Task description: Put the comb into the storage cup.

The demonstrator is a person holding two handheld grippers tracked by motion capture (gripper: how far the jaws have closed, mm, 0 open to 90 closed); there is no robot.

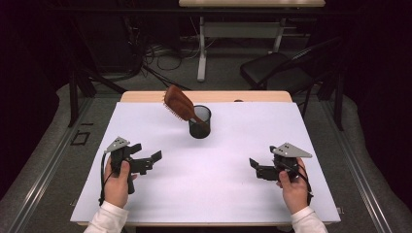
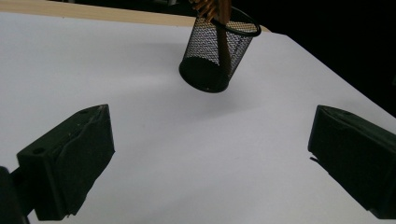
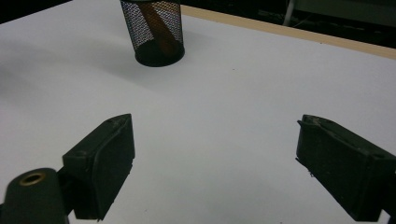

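A black mesh cup (image 1: 199,122) stands upright near the far middle of the white table (image 1: 243,194). A brown wooden hairbrush (image 1: 179,105) rests handle-down in it, its bristled head leaning out to the left. In the left gripper view the cup (image 2: 215,55) sits ahead with the brush handle (image 2: 223,37) inside; the right gripper view shows the cup (image 3: 154,31) far ahead at left. My left gripper (image 1: 147,160) is low over the table at left, open and empty. My right gripper (image 1: 256,167) is at right, open and empty.
The table's wooden far edge (image 1: 252,96) shows beyond the white cover. A black chair (image 1: 277,70) and a desk leg (image 1: 201,48) with cables stand on the floor behind the table.
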